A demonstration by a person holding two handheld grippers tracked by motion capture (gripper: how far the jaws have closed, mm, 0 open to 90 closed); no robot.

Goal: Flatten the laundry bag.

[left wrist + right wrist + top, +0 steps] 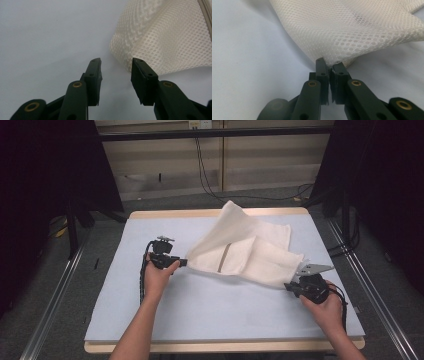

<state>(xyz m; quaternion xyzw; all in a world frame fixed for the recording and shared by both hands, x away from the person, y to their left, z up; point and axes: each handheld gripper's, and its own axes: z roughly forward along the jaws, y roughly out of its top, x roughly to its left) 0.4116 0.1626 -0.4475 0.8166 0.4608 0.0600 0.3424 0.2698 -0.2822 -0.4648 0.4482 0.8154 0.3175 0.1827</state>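
A cream mesh cloth [245, 247] lies rumpled and partly folded across the middle and back of the pale blue mat [200, 305]. My left gripper [182, 262] sits at the cloth's left corner with its jaws apart and nothing between them; in the left gripper view the mesh cloth [167, 37] lies just beyond the right jaw of the open left gripper [116, 61]. My right gripper [290, 286] is at the cloth's near right edge. In the right gripper view the right gripper [329, 63] is shut on a pinch of the mesh cloth [352, 30].
The blue mat covers a wooden table [170, 213] whose edge shows at the back. Black curtains and stands flank both sides. Cables [205, 175] trail over the floor behind the table. Metal rails [55, 295] run along the floor at the left and right.
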